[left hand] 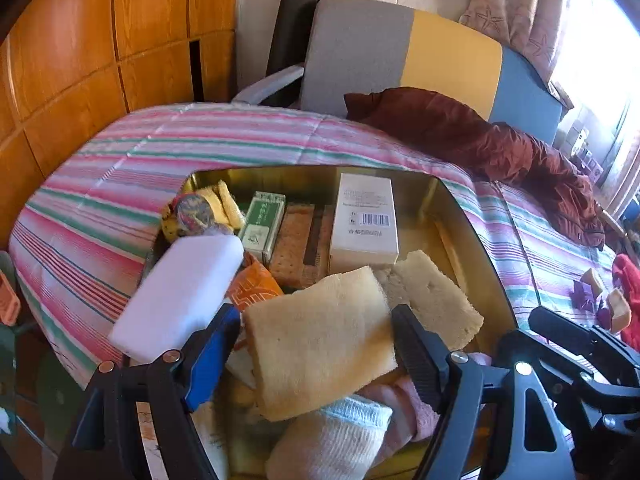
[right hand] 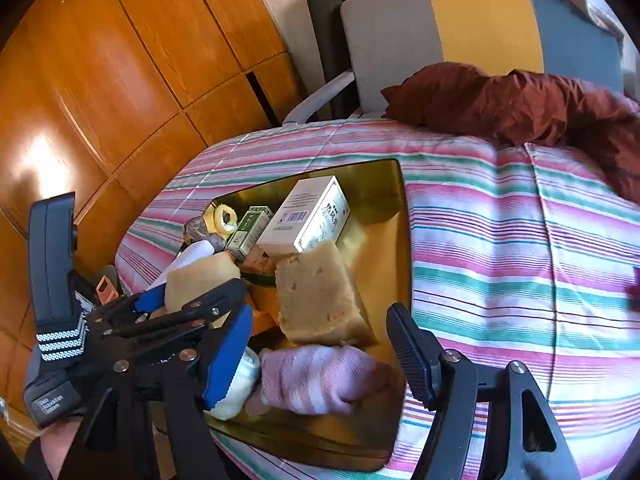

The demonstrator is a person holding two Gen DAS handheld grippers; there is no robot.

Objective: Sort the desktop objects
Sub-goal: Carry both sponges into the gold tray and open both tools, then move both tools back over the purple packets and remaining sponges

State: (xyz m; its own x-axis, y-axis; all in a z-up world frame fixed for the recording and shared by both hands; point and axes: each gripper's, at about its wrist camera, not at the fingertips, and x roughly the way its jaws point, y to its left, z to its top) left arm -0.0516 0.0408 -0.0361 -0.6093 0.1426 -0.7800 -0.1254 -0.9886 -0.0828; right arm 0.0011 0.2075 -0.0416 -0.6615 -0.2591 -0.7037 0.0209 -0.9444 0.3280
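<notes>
Striped bedspread [left hand: 120, 184], gold tray [left hand: 460, 216] — sponge [left hand: 320, 344] between left tool [left hand: 316, 344] fingers

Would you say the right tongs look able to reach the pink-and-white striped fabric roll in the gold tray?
Probably yes: the right tongs stand open directly above the pink-and-white striped fabric roll, with nothing covering it.

Tan sponge [left hand: 320, 344] tilted atop gold tin's [left hand: 472, 232] clutter — white box [left hand: 366, 220] behind, prob. upright.
</notes>
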